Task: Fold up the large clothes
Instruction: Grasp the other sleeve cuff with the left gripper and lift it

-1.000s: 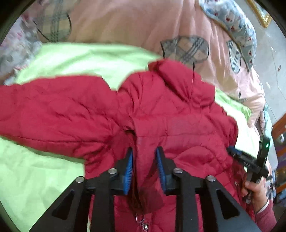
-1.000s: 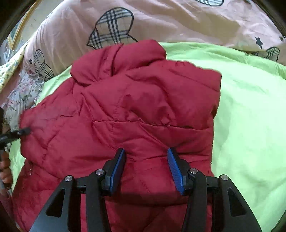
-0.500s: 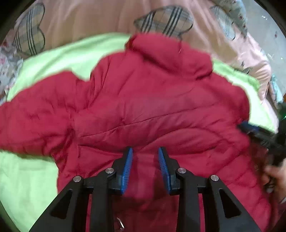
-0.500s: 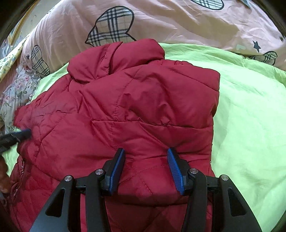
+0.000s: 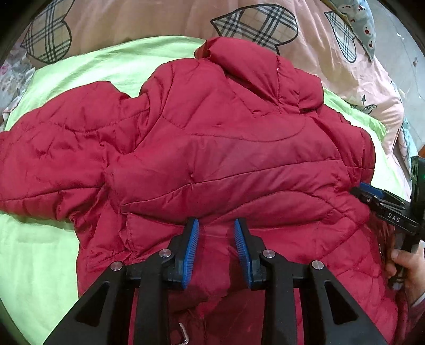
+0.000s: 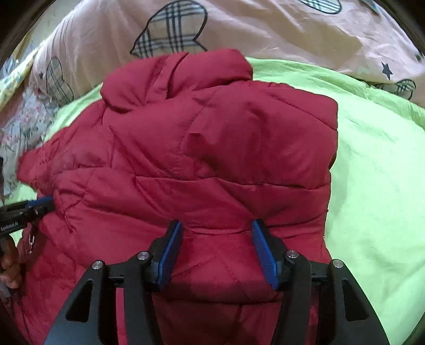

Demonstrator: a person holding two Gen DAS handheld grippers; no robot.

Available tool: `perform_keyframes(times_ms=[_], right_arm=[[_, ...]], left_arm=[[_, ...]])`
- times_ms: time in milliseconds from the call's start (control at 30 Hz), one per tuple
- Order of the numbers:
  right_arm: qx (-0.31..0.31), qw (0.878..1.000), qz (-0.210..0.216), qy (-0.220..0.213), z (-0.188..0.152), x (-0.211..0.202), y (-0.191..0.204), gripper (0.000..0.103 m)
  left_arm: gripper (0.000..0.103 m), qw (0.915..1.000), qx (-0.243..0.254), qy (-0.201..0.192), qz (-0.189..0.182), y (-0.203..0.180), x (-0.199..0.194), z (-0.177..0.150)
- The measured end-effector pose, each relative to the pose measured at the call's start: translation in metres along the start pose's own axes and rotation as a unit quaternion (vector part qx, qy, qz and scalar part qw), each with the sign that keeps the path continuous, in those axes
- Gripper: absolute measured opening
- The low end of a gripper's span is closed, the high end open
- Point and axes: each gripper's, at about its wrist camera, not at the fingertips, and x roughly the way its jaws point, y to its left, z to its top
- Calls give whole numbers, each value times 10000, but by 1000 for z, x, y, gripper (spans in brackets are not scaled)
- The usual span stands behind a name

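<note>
The left gripper (image 5: 215,225) has its blue pads (image 5: 191,249) close together with a fold of the red padded jacket (image 5: 225,148) pinched between them, near the lower hem. The right gripper (image 6: 216,228) has its pads (image 6: 170,254) wider apart, and a thick bunch of the same jacket sits between them; the cloth touches both pads, so it is gripped too. The jacket lies with its back side up on a light green sheet (image 6: 372,185), the collar pointing away from the grippers. One sleeve is spread to the left in the left wrist view. Behind the sheet is a pink quilt (image 5: 159,24) with checked heart shapes. At the right edge of the left wrist view, a hand (image 5: 406,262) holds the other gripper's handle
</note>
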Motion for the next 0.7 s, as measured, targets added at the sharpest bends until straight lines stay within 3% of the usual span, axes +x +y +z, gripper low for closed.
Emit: perform_keyframes(times_ms=[167,233,433,700], right_arm=[[-25,10000,-27,-48,1,-8,3,56],[85,9999,59,-114,0,-22,2,57],[195,9990,364,-187,-7,-57,9,57],[242,9970,729,-137,-21,-81,26,57]], left_arm=[[31,9995,-197,-154,-186,8,-22,-4],[44,9982,-412,-315,-309,23,-41,-10],[68,9900,-1179,-693,-349,78,-80,-25],[70,9724,-2131,-942,-89,158,-114,-55]])
